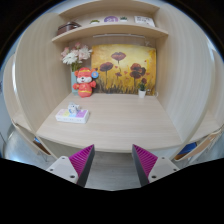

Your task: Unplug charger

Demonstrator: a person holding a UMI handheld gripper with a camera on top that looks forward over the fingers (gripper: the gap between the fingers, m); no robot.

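A flat white power strip [72, 116] lies on the left part of the wooden desk [120, 125], and a small white charger [74, 108] stands plugged into its top. My gripper [113, 152] hovers off the desk's front edge, well short of the strip, which sits ahead and to the left of the fingers. The two fingers with magenta pads [84, 160] stand wide apart, open, with only the desk edge and floor showing between them.
An orange plush toy [85, 82] and a vase of white flowers [72, 58] stand at the back left of the desk. A flower painting [124, 68] leans on the back wall beside a small potted plant [141, 91]. A shelf [110, 32] with several items hangs above.
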